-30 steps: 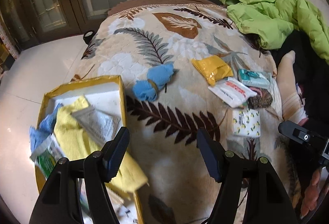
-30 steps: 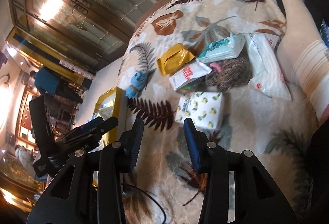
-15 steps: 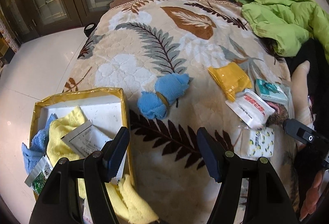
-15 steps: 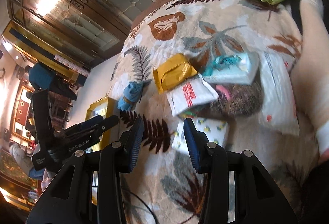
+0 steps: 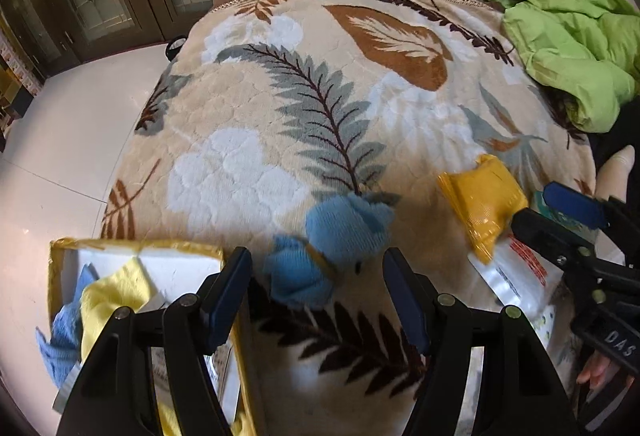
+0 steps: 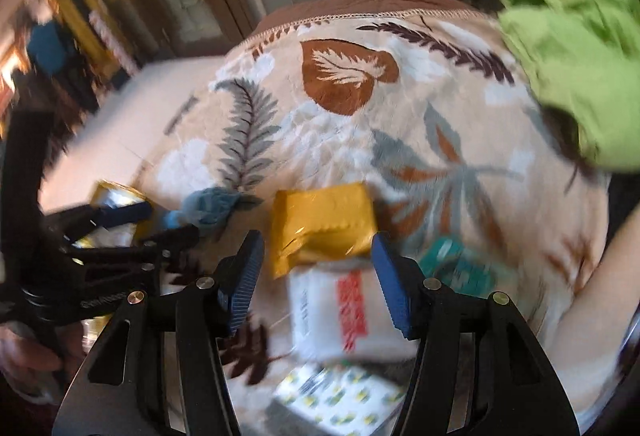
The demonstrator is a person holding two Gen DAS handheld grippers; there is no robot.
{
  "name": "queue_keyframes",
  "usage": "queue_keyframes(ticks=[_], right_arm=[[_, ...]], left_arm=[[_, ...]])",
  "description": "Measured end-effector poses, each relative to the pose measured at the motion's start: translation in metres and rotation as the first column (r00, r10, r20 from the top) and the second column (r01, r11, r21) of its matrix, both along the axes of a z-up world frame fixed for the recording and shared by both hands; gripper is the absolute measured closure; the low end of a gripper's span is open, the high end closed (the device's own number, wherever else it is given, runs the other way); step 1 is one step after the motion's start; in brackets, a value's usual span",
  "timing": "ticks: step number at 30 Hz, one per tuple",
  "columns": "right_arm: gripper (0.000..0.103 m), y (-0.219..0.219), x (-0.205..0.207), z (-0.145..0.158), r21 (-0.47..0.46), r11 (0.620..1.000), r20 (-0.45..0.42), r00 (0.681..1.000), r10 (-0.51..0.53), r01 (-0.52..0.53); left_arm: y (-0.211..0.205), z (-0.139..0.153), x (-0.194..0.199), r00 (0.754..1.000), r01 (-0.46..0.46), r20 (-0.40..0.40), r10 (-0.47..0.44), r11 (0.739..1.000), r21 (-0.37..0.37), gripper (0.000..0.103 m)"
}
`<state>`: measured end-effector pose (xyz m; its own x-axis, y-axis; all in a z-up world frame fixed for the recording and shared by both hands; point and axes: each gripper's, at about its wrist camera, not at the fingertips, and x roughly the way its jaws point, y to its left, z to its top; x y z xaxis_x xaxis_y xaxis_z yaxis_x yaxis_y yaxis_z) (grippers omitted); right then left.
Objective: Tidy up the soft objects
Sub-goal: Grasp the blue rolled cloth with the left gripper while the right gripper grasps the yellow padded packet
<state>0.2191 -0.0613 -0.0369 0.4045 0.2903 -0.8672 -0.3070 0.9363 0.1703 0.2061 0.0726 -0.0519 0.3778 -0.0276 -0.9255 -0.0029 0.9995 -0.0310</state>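
Both hand-held grippers (two, jaws apart) moved nearer one blue sock bundle (image 5: pixel 340 248).

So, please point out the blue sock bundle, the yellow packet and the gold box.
blue sock bundle (image 5: pixel 346 232), left wrist view, upper rounded part.
yellow packet (image 6: pixel 322 224), right wrist view, middle of its face.
gold box (image 5: pixel 136 245), left wrist view, far rim.
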Motion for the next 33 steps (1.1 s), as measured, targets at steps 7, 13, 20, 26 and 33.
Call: queue_keyframes(ticks=[7, 13, 20, 26, 33], right_arm=[[0.047, 0.018, 0.022, -0.022, -0.09, 0.99, -0.043, 0.994, 0.105, -0.109], [0.036, 0.024, 0.039, -0.033, -0.144, 0.979, -0.09, 0.988, 0.128, -0.14], [0.04, 0.014, 0.046, -0.053, -0.103, 0.988, -0.166, 0.981, 0.096, -0.114], [0.057, 0.001, 0.032, -0.037, -0.064, 0.997, -0.112, 0.993, 0.041, -0.049], [0.057, -0.022, 0.013, -0.019, 0.086, 0.995, -0.104, 0.994, -0.034, 0.043]], left_arm=[[-0.016, -0.012, 0.014, 0.998, 0.065, -0.027, -0.064, 0.997, 0.047, 0.035], [-0.023, -0.025, 0.023, 0.996, 0.077, -0.045, -0.072, 0.992, 0.105, 0.035], [-0.031, -0.03, 0.024, 0.993, 0.116, -0.042, -0.113, 0.988, 0.101, 0.036], [-0.029, -0.024, 0.021, 0.992, 0.118, -0.045, -0.116, 0.992, 0.042, 0.066], [-0.017, -0.01, 0.007, 0.995, 0.091, -0.032, -0.091, 0.996, -0.014, 0.077]])
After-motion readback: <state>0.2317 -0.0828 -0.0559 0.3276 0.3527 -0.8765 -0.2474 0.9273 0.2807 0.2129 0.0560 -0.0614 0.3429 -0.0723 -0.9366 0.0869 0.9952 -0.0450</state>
